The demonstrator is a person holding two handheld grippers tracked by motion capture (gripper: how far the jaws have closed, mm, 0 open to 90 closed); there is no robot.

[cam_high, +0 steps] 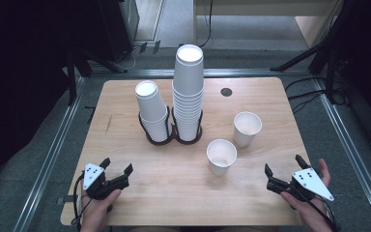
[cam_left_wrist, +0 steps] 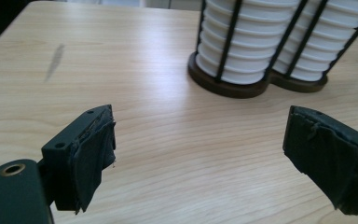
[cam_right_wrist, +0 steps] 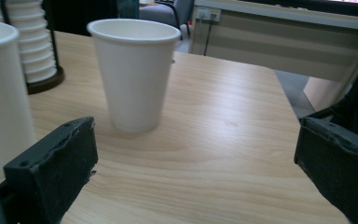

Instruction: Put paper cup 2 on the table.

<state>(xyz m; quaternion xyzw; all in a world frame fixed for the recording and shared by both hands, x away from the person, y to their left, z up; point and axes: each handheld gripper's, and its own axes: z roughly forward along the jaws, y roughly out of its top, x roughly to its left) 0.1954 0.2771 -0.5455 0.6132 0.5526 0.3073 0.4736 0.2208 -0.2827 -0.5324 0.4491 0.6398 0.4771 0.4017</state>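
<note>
High view first: a pale wooden table (cam_high: 174, 193) with two stacks of white paper cups standing rim-down in a dark twin-ring holder (cam_high: 174, 137) near the middle, the shorter stack (cam_high: 151, 108) on the left and the taller stack (cam_high: 189, 92) touching it on the right. Two loose cups stand upright to the right of the holder, the nearer cup (cam_high: 221, 156) just beside the farther cup (cam_high: 246, 128), a little apart from it. The left gripper (cam_high: 117, 166) rests at the near left edge of the table in the person's left hand (cam_high: 99, 212), jaws spread wide and holding nothing; the right gripper (cam_high: 285, 166) sits at the near right edge in the right hand (cam_high: 314, 208), likewise spread and empty. Left gripper view: the two black padded jaws stand far apart over bare wood, and ahead of them is the holder's dark base (cam_left_wrist: 256, 84) with the ribbed cup rims stacked behind thin black rods. Right gripper view: the jaws are again wide, with the farther cup (cam_right_wrist: 135, 74) standing between them well ahead and the nearer cup (cam_right_wrist: 2, 98) at the left edge, close by. I would judge these cups very light and thin-walled, easy to dent or tip and a bit slick on the outside, so a gentle pinch across the wall just below the rolled rim, where the paper is stiffest, looks the safest hold.
</note>
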